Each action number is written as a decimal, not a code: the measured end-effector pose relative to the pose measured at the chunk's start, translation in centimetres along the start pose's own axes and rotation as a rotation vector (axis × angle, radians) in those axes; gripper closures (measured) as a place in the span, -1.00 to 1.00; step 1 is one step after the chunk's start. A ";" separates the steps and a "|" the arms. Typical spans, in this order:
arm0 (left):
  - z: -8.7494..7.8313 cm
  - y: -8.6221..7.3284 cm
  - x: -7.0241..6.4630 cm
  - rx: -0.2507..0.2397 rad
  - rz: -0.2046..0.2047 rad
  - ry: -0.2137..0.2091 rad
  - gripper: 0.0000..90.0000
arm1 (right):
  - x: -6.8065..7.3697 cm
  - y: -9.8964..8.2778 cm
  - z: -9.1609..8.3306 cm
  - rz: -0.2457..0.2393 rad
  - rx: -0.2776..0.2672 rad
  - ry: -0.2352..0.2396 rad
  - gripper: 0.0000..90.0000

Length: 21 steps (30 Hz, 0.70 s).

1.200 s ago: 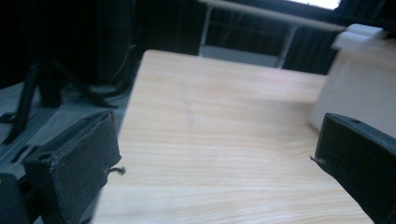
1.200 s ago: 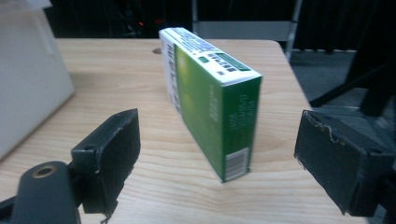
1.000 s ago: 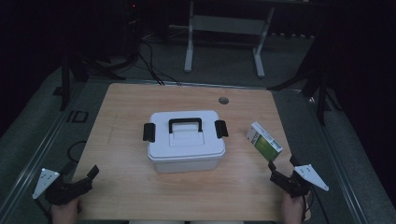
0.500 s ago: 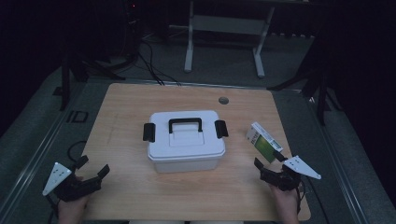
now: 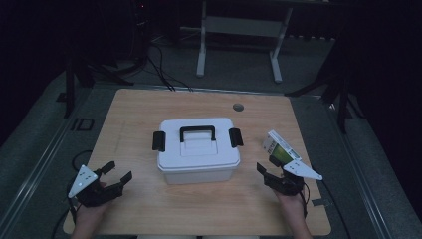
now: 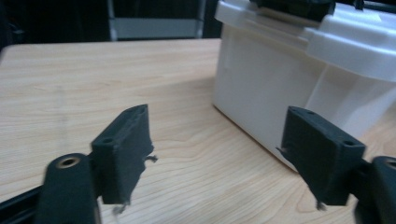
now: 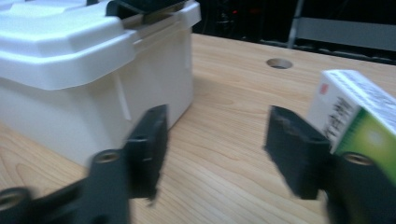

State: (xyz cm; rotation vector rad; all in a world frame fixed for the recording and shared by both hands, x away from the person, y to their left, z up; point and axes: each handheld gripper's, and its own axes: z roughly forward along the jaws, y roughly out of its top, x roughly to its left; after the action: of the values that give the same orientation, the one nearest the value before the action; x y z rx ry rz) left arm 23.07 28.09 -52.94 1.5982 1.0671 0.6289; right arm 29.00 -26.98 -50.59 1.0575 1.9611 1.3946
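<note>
One wooden counter [image 5: 149, 109], one white lidded storage box [image 5: 198, 149] with one black handle [image 5: 197, 133] and two black latches [image 5: 158, 141], one green-and-white carton [image 5: 278, 149], two hand-held grippers, left [image 5: 115, 172] and right [image 5: 266, 166]

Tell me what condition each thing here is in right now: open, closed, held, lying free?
White storage box: lid on, both black side latches down, handle folded flat.
Small green and white carton: closed, resting free on the table, not gripped.
Left gripper: open, holding nothing, near the table's front left.
Right gripper: open, holding nothing, just short of the carton.
Wooden table: bare apart from these, one round hole near the far edge.
</note>
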 end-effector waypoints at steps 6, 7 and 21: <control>1.8 0.2 -0.4 0.033 0.003 -0.035 0.01 | 0.6 0.3 2.5 -0.020 0.035 0.051 0.47; 2.1 0.3 -0.5 0.040 0.004 -0.041 0.09 | 0.7 0.3 2.9 -0.027 0.042 0.056 0.54; 6.8 1.0 -1.4 0.138 0.038 -0.136 0.78 | 1.2 0.3 7.9 -0.043 0.091 0.119 1.00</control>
State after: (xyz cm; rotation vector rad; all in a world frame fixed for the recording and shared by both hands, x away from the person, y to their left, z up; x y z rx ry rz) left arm 28.35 23.63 -53.89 1.7584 0.9987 0.4728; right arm 34.46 -21.59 -52.96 0.9868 2.1384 1.3858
